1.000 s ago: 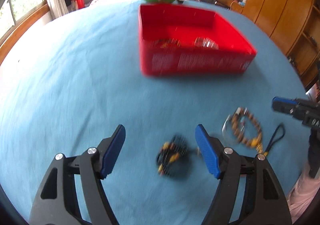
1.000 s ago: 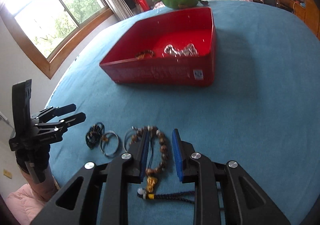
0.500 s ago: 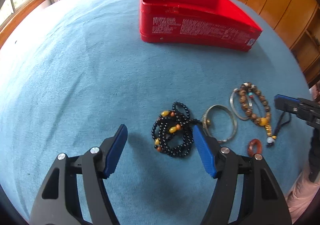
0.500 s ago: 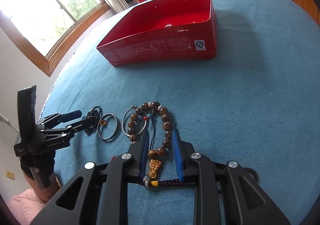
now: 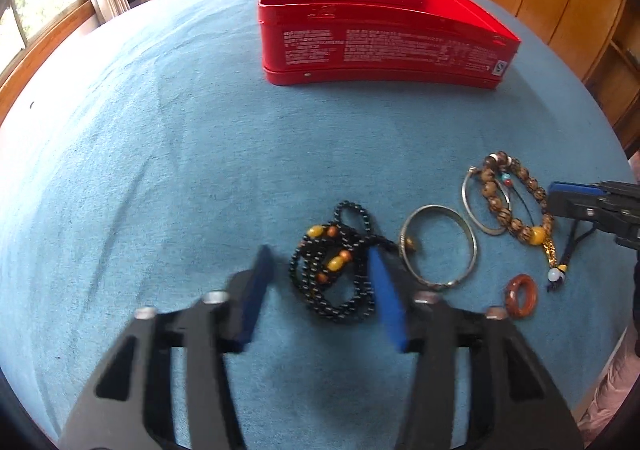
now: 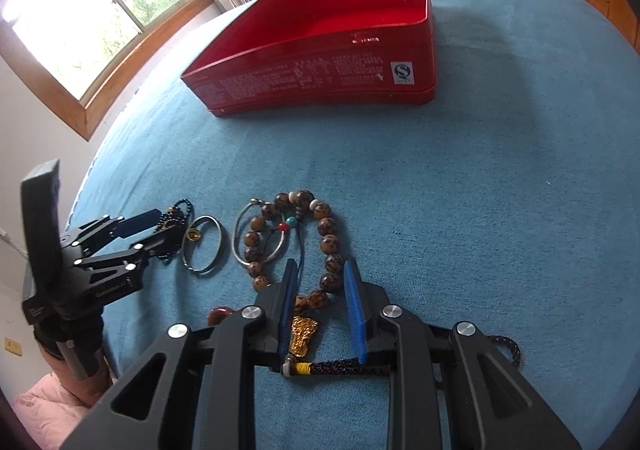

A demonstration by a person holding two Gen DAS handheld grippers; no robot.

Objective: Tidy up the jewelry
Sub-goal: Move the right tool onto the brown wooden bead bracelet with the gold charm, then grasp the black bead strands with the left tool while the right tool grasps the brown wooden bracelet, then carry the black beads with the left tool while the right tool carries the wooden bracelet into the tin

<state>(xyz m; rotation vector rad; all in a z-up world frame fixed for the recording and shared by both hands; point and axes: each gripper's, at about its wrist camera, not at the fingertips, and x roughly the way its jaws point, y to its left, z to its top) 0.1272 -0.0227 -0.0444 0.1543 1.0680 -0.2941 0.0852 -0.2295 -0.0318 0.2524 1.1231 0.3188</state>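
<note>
Jewelry all still out on the blue bed, none visibly in the red tin [image 5: 384, 50]; both pickups just starting.
Left gripper [image 5: 320, 290] fingers, just closing, flank the black bead string [image 5: 332, 270], no pinch yet; bangle [image 5: 440, 246], red ring [image 5: 521, 296] lie loose. Right gripper [image 6: 322, 304] fingers narrowly apart astride the brown bead bracelet [image 6: 326, 238]. Only right view shows tin's inner wall; floor hidden in both.

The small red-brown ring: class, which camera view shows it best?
The left wrist view: the red-brown ring lies whole on the blue cloth. The right wrist view catches only a sliver behind the right tongs.
</note>
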